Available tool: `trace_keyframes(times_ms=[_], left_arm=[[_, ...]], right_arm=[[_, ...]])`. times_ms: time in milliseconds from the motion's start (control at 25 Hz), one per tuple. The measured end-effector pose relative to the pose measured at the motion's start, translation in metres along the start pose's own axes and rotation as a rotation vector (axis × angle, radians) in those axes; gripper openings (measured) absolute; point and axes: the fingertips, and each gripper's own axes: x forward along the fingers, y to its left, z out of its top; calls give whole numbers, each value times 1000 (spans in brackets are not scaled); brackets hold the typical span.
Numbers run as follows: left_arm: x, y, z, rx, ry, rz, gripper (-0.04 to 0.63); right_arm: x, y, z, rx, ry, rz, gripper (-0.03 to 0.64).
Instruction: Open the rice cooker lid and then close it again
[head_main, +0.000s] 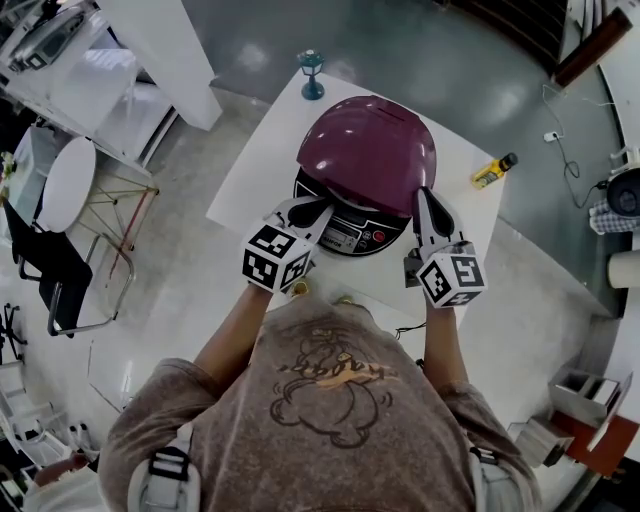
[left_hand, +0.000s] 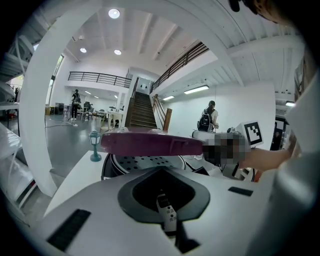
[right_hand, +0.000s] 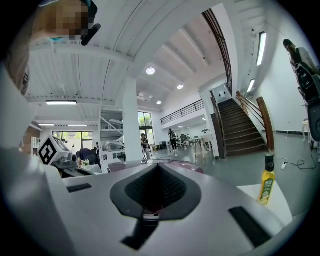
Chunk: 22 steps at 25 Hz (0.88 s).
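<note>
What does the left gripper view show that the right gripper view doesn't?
Only the left gripper view shows the perforated inner plate under the purple lid, which stands ajar, and the small green lamp figurine to the left of the cooker. Only the right gripper view shows the yellow bottle, standing upright at the right. Both show the purple lid, though the right view catches just a sliver of its top, and the staircase in the hall behind.
</note>
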Motion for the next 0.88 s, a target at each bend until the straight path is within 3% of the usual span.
trace_keyframes(times_ms=[880], left_arm=[[8, -10, 38, 23, -77, -64, 21]], right_arm=[[14, -11, 72, -87, -65, 21, 4]])
